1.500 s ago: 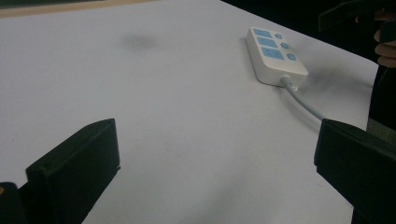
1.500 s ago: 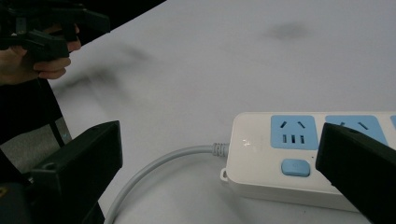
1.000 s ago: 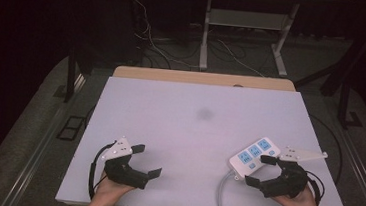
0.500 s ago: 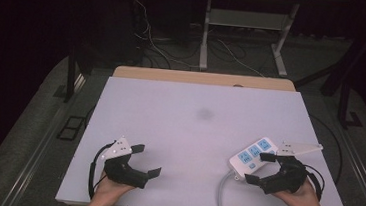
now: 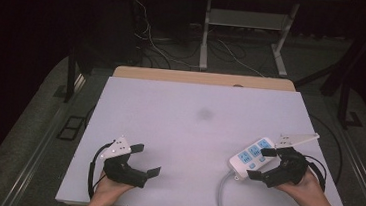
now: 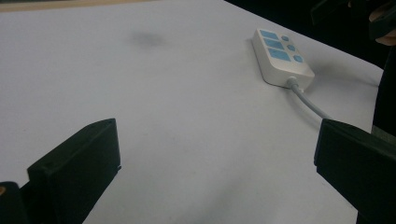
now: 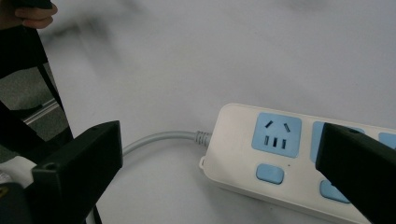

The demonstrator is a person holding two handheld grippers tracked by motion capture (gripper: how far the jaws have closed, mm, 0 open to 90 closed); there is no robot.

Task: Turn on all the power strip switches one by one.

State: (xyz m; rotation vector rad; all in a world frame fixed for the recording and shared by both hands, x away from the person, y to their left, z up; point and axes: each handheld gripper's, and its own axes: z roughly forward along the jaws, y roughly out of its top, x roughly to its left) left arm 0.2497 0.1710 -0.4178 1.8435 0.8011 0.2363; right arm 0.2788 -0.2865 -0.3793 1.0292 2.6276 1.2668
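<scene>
A white power strip [image 5: 250,155] with blue sockets lies near the table's right front; its grey cable [image 5: 223,193] runs off the front edge. My right gripper [image 5: 262,163] is open, its jaws spread wide just beside and over the strip's cable end [image 7: 243,144]. My left gripper [image 5: 145,159] rests open on the table at the left front, nothing between its jaws. From the left gripper view the strip [image 6: 281,56] lies far off to the right with its cable [image 6: 309,100] trailing toward me.
The white table top [image 5: 193,129] has a faint dark smudge [image 5: 204,114] near its middle. A wooden strip [image 5: 203,78] borders the far edge. Behind the table stand a desk frame [image 5: 247,33] and loose floor cables [image 5: 161,46].
My right gripper has shifted slightly left and down toward the cable end of the power strip. The left gripper stays where it was.
</scene>
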